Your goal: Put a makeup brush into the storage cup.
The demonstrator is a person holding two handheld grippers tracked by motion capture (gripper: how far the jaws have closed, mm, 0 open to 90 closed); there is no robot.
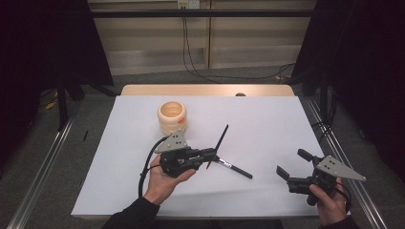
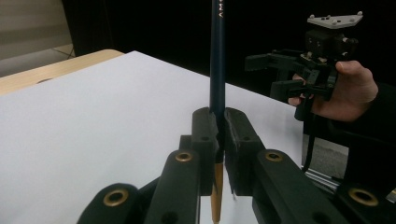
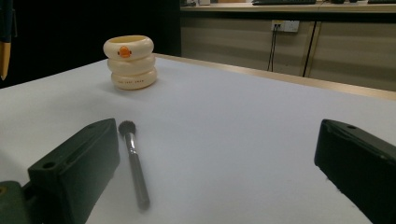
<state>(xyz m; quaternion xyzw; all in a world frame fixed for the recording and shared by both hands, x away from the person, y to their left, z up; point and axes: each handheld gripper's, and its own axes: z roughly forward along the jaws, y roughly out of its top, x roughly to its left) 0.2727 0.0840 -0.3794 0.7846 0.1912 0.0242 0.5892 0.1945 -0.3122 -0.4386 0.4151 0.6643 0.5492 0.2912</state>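
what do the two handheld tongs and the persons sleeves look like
Both tongs, left and right, are black with two blocky jaws, brass-coloured pivot pins and a grey three-cornered plate on top. A black cable trails from the left one. The sleeves are dark.

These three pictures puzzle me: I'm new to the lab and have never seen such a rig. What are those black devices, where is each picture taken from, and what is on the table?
A person sits at a white table and holds a hand-operated two-jaw gripper in each hand. The high view looks down from above. Each of the other two pictures comes from a camera riding on one gripper, looking along its jaws.

The left gripper is shut on a dark pencil, which stands up between its jaws. The right gripper is open and holds nothing.

On the table lie a makeup brush and a cream ringed cup with an orange mark.
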